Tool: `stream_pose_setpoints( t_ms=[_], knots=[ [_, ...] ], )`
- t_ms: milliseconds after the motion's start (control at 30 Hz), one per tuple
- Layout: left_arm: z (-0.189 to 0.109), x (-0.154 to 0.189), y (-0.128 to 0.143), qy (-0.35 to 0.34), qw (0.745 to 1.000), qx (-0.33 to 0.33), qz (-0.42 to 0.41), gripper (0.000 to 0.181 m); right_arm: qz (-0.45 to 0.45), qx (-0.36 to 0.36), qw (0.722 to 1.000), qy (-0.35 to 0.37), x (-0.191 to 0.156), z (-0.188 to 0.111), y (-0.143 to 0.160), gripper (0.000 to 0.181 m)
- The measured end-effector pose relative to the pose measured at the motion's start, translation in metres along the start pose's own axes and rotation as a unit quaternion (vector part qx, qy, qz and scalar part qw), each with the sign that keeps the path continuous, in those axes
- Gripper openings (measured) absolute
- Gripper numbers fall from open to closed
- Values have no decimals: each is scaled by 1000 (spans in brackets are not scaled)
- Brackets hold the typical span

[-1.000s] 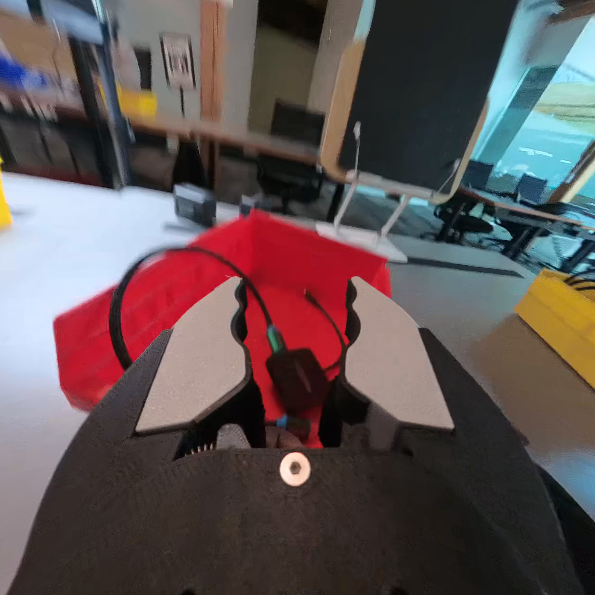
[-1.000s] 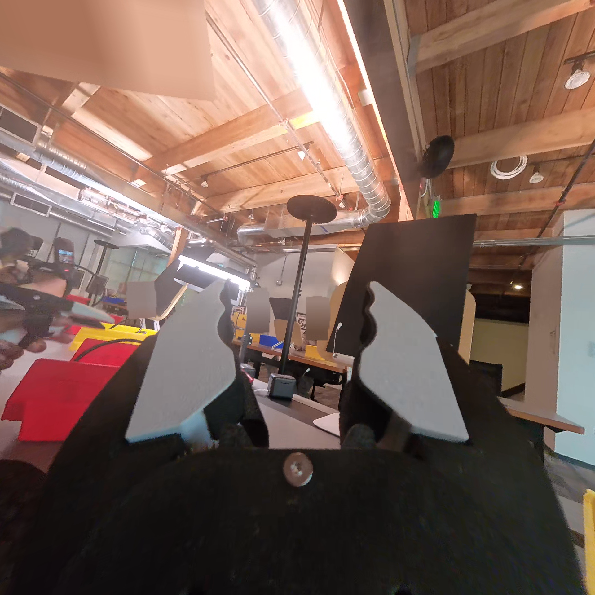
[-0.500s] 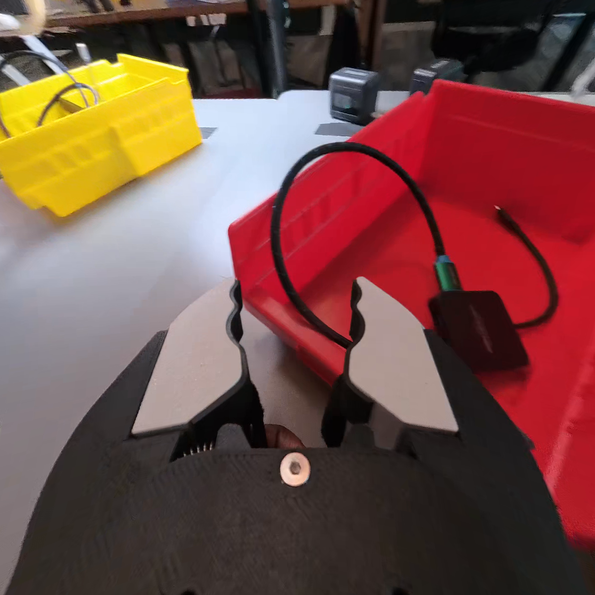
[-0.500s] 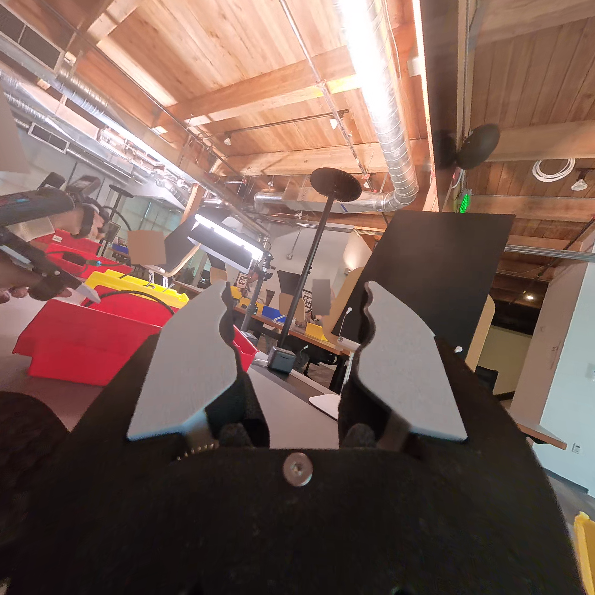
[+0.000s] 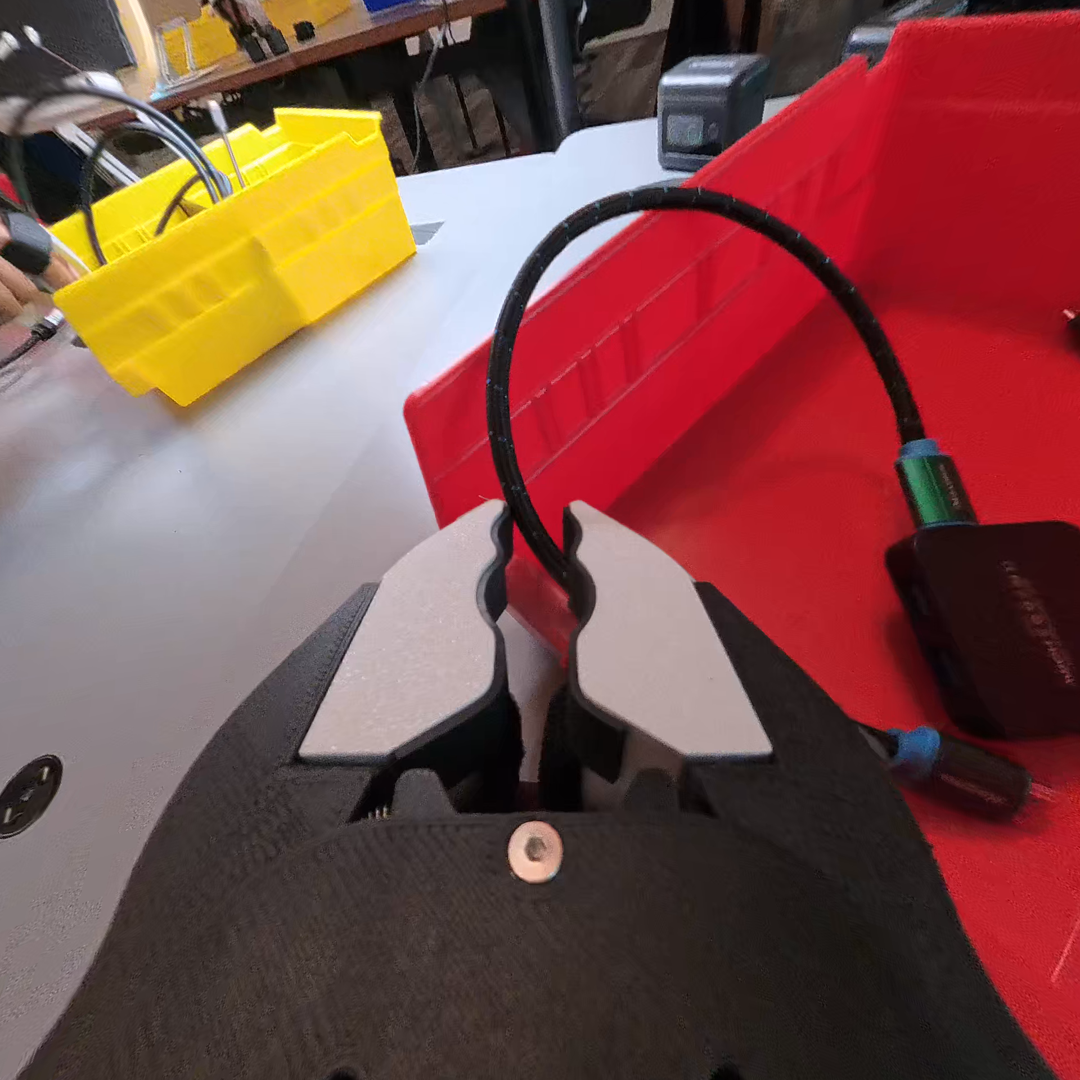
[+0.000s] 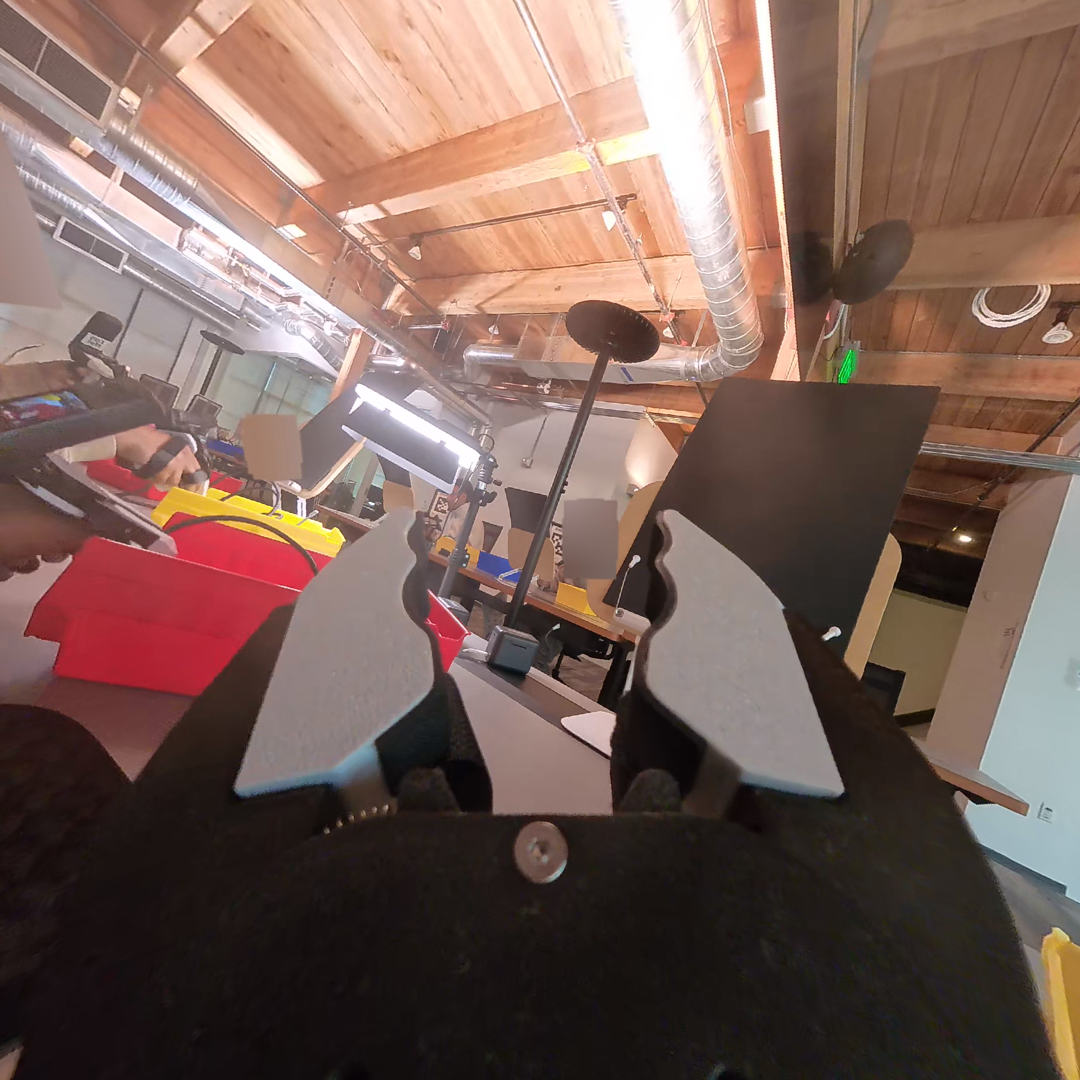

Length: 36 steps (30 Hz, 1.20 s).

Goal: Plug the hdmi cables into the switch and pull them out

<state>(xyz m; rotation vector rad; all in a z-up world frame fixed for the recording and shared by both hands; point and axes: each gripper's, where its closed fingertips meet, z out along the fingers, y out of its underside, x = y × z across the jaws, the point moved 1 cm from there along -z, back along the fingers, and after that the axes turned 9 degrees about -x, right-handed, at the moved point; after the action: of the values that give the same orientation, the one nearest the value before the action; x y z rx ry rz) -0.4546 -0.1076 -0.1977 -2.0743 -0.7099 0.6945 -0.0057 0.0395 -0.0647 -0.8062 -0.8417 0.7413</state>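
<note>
A black braided HDMI cable [image 5: 672, 201] arcs over the wall of a red bin [image 5: 760, 292]. Its green plug [image 5: 935, 491] sits in a black switch box [image 5: 1005, 631] on the bin floor. A second plug with a blue ring [image 5: 958, 771] lies just in front of the box. My left gripper [image 5: 537, 520] is closed on the cable at the bin's near corner, with a small gap left. My right gripper [image 6: 537, 526] is open and empty, tilted up towards the ceiling. In the right wrist view the red bin [image 6: 146, 613] and the left gripper [image 6: 117, 520] show at far left.
A yellow bin [image 5: 234, 280] with cables stands to the left on the grey table [image 5: 204, 526]. A small dark device [image 5: 707, 105] sits behind the red bin. A round socket [image 5: 29, 795] is set in the table at near left. A black pole stand [image 6: 555, 497] rises ahead of the right gripper.
My left gripper has moved forward to the cable loop at the bin's corner and its fingers have closed around it. My right gripper stays open and has barely shifted.
</note>
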Motion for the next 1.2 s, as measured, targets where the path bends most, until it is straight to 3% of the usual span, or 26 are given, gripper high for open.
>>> stream_pose_setpoints(
  t_ms=[133, 233, 333, 500, 767, 867, 1000, 1100, 1167, 1200],
  knots=[
    [-22, 2, -27, 35, 994, 94, -38, 9, -7, -2, 1000, 1, 0, 0, 0, 72],
    [-56, 8, -56, 90, 973, 202, -61, 6, -11, -6, 1000, -2, -2, 0, 2, 71],
    [-101, 19, -86, 151, 935, 312, -74, 5, -18, -10, 1000, -2, -2, 1, 3, 71],
    [-176, 37, -119, 188, 869, 452, -74, 5, -12, -10, 1000, -6, -3, 0, 3, 71],
    [-267, 32, -129, 202, 757, 607, -134, 5, -11, -25, 999, -19, -7, 2, 8, 71],
    [-289, 32, -128, 220, 728, 633, -142, 4, -11, -32, 999, -40, -14, 3, 11, 72],
    [-310, 49, -131, 286, 698, 641, -141, 5, 24, -41, 986, -158, -47, 0, 14, 68],
    [-319, 74, -134, 343, 684, 632, -124, 5, 150, -38, 922, -356, -93, -20, 3, 57],
    [-323, 95, -136, 377, 680, 619, -109, 7, 212, -51, 876, -431, -107, -31, -4, 58],
    [-326, 107, -136, 393, 679, 612, -100, 7, 224, -46, 866, -445, -109, -34, -7, 58]
  ],
)
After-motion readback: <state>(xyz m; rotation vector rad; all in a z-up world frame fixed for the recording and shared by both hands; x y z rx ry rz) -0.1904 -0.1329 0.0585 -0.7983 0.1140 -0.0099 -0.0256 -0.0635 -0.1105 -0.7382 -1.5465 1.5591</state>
